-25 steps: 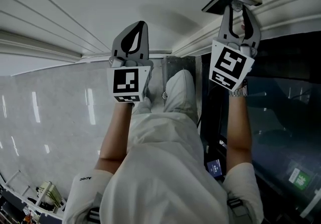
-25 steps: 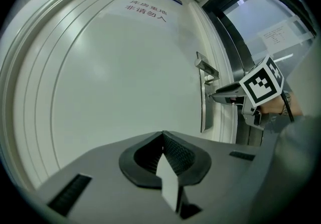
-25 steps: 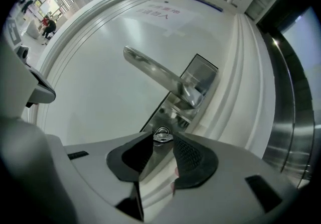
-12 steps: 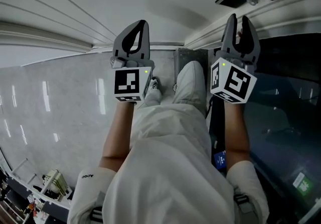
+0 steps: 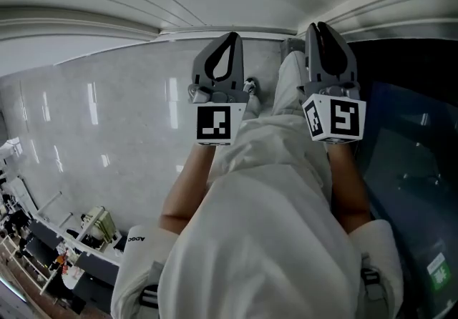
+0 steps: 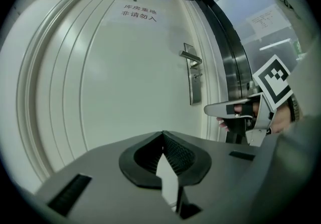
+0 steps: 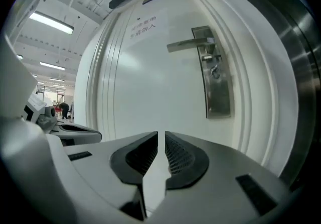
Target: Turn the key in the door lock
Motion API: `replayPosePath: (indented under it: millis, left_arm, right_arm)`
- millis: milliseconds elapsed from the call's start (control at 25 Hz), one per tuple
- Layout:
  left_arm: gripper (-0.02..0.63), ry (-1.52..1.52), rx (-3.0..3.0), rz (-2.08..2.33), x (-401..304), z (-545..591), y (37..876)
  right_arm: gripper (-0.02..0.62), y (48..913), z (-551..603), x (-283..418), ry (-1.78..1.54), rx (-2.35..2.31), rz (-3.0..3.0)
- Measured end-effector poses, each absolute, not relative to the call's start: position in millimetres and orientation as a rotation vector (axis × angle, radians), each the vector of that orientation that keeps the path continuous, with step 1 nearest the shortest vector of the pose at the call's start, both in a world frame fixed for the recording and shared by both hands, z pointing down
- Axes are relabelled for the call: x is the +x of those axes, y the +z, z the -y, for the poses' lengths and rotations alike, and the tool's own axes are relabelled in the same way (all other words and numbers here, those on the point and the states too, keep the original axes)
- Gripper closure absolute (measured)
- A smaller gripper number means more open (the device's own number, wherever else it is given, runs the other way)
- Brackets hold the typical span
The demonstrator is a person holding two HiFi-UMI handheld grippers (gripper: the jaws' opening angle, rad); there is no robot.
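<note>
Left gripper [image 6: 162, 135] lower; fingers [image 6: 178, 154] together; door [image 6: 125, 67] ahead

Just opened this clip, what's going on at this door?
A person faces a white door with a gripper in each hand, both held short of it and touching nothing. The left gripper has its jaws together. The right gripper has just been closing its jaws; a narrow gap shows, with nothing between them. The lever handle and lock plate are untouched.
</note>
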State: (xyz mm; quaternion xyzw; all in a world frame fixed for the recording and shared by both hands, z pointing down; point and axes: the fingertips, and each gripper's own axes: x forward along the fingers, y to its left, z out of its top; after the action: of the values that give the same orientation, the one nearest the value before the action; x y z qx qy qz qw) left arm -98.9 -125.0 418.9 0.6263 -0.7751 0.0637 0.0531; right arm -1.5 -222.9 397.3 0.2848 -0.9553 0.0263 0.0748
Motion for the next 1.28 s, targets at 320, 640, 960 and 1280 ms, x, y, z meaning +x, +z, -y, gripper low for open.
replayPosePath:
  millis: [320,640,960,1280]
  left_arm:
    - [0.598,0.243,1.807,2.288,-86.0,86.6,460.3]
    - [0.598,0.352,1.709,2.268,-91.4,64.7,486.2]
    - [0.598,0.361,1.737,2.276,-92.6,72.3,479.7]
    - [0.598,0.336,1.68,2.283,-96.6,62.9,478.4]
  right_arm:
    - [0.591,452.7,178.4,1.8,0.233,0.626,2.823]
    - [0.591,490.3,164.4,10.0,0.4,0.559,2.746]
    - [0.591,505.8,165.1,2.8,0.335,0.539,2.707]
    - [0.591,504.3,163.2,-0.2,0.304,0.509,2.682]
